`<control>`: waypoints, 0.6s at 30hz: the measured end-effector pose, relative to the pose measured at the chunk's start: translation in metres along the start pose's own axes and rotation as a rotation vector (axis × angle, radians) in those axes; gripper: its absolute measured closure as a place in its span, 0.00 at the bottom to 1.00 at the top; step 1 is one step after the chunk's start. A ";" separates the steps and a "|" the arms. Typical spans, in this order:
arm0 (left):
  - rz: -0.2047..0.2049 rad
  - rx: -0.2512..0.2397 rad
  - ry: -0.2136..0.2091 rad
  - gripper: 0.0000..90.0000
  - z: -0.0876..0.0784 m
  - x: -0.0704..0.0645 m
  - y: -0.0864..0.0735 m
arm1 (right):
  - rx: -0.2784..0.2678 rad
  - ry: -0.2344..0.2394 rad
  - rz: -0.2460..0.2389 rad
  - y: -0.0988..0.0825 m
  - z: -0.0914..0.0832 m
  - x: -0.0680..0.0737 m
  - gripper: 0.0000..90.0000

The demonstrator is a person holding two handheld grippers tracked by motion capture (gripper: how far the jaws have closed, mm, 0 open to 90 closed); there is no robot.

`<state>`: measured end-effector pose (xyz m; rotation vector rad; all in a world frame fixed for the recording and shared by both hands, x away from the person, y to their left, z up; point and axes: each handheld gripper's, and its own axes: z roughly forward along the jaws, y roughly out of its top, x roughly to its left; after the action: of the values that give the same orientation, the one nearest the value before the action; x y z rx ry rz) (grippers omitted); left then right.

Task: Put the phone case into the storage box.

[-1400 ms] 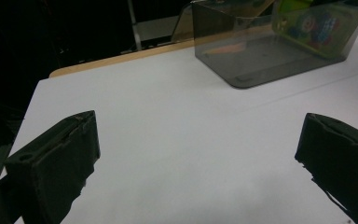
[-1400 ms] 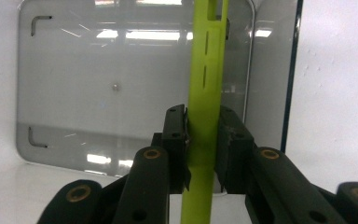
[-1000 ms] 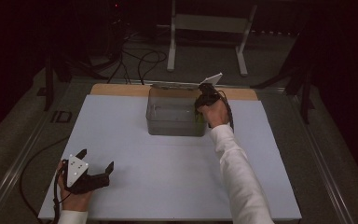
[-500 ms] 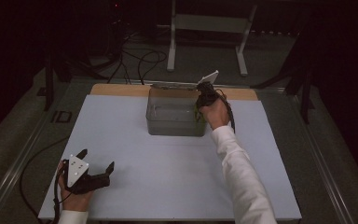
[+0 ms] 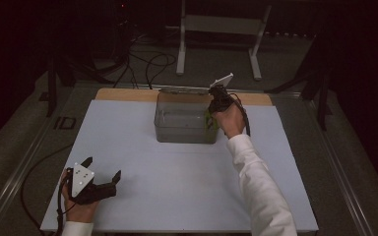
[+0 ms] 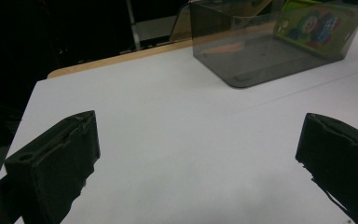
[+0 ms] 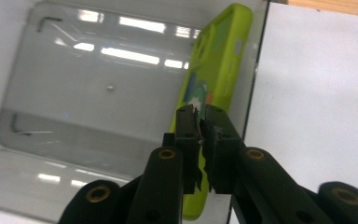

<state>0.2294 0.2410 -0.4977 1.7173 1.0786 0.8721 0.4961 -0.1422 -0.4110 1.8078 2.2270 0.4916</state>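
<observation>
Here, the right gripper (image 7: pixel 199 114) reaches down into the right end of a clear plastic bin (image 5: pixel 177 129), its two black jaws clamped on the upper edge of a lime-green phone case (image 7: pixel 219 70). Seen along that gripper's own jaws, the case stands on its long edge directly ahead of the tips and leans flat against the bin's wall, with a cartoon print showing on the face turned toward the bin's bare floor. From above, the case (image 5: pixel 208 120) appears as a thin green strip just below the right gripper (image 5: pixel 215 104), inside the bin's right wall. The jaws have just been closing, with the case's edge between them, and they now sit drawn together on it. The left gripper (image 5: pixel 102 173) rests low at the near left of the white table (image 5: pixel 128 147), well apart from the bin, with its jaws spread wide and nothing between them; far ahead of its tips stands the bin (image 6: pixel 261 60) with the case (image 6: pixel 317 23) propped inside.
</observation>
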 end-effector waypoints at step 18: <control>0.006 -0.001 0.002 0.00 -0.001 -0.001 0.000 | -0.222 0.157 -0.110 -0.034 -0.016 -0.002 0.52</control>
<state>0.2282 0.2408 -0.4973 1.7196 1.0743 0.8782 0.4599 -0.1518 -0.4100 1.5761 2.2524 0.8470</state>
